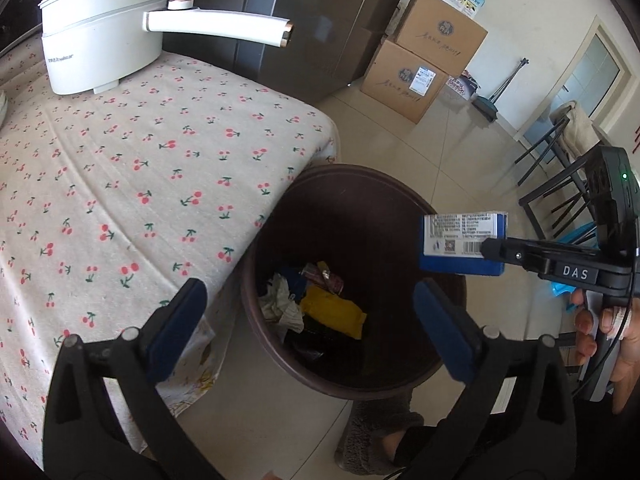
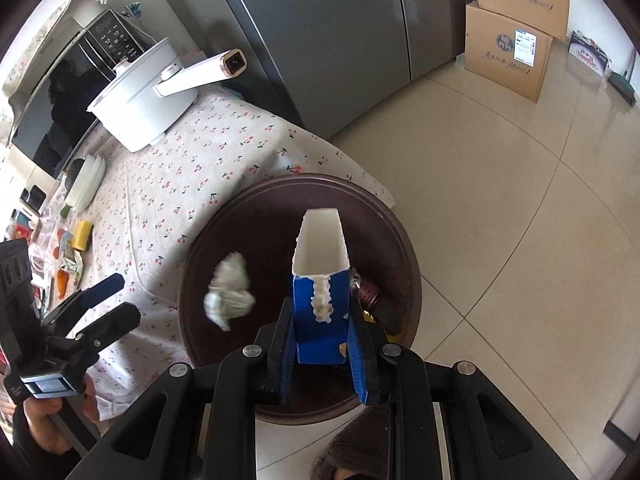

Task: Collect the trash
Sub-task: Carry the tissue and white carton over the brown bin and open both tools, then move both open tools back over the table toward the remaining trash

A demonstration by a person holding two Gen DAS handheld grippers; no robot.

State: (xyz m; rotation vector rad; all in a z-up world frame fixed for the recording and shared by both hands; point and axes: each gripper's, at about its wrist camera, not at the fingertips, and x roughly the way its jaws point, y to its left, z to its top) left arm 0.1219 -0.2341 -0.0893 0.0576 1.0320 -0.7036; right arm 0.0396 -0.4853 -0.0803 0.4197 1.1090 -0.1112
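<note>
A dark brown round trash bin [image 1: 436,372] stands on the floor beside the table; it also shows in the right wrist view [image 2: 404,248]. It holds crumpled paper [image 1: 280,304], a yellow wrapper [image 1: 334,314] and other scraps. My right gripper [image 2: 322,316] is shut on a blue and white carton [image 2: 320,320] held over the bin; the carton [image 1: 460,246] shows in the left wrist view too. A crumpled white tissue [image 2: 230,292] is in mid-air over the bin. My left gripper [image 1: 308,320] is open and empty above the bin's near side.
A table with a cherry-print cloth [image 1: 120,180] stands left of the bin, with a white electric pot [image 1: 104,40] on it. Plates and small items [image 2: 76,216] lie at its far end. A grey fridge [image 2: 320,40], cardboard boxes [image 1: 420,60] and a dark chair [image 1: 568,184] stand around.
</note>
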